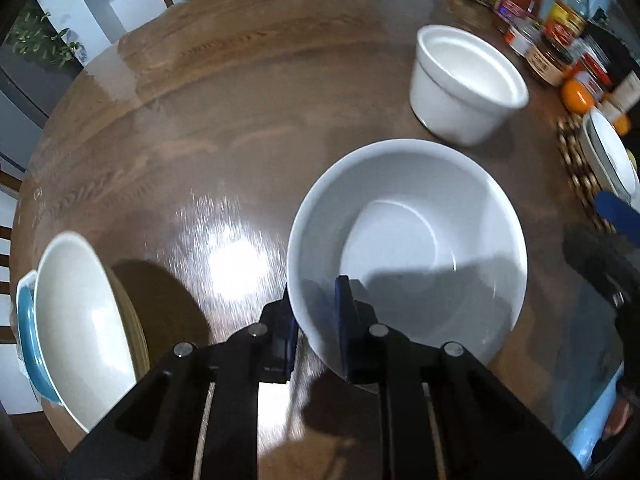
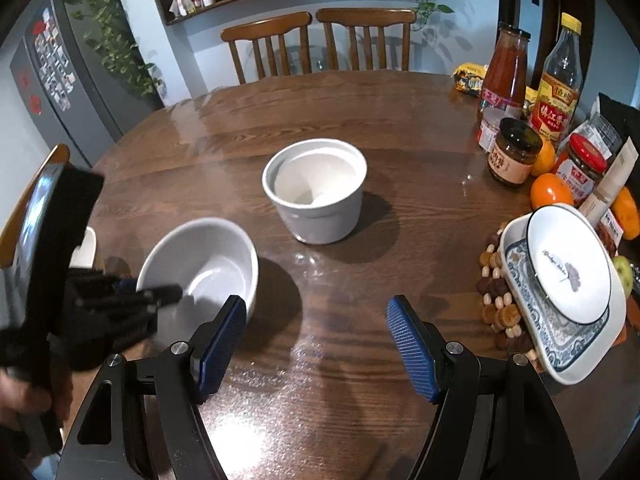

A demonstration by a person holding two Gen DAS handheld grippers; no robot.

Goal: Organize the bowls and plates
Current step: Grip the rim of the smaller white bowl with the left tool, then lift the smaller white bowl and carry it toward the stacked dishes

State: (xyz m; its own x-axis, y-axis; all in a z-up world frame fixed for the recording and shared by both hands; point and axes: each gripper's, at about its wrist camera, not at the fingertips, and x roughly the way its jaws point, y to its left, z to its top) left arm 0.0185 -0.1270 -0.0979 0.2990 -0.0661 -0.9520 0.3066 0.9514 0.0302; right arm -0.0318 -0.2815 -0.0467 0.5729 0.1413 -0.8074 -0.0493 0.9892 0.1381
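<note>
My left gripper [image 1: 316, 332] is shut on the near rim of a wide white bowl [image 1: 408, 248], one finger inside and one outside; the right wrist view shows this bowl [image 2: 204, 264] tilted above the wooden table [image 2: 360, 120]. A deep white pot-shaped bowl [image 2: 316, 188] stands at the table's middle; it also shows in the left wrist view [image 1: 464, 84]. My right gripper [image 2: 316, 344] is open and empty over bare table. A stack of a cream bowl on a blue plate [image 1: 76, 320] sits at the left edge. A round white plate on a blue-patterned dish [image 2: 568, 280] sits at the right.
Sauce bottles and jars [image 2: 516, 112], oranges [image 2: 550, 192] and a beaded trivet [image 2: 500, 300] crowd the table's right side. Two wooden chairs [image 2: 320, 40] stand at the far edge, and a grey fridge [image 2: 52, 80] stands at the left.
</note>
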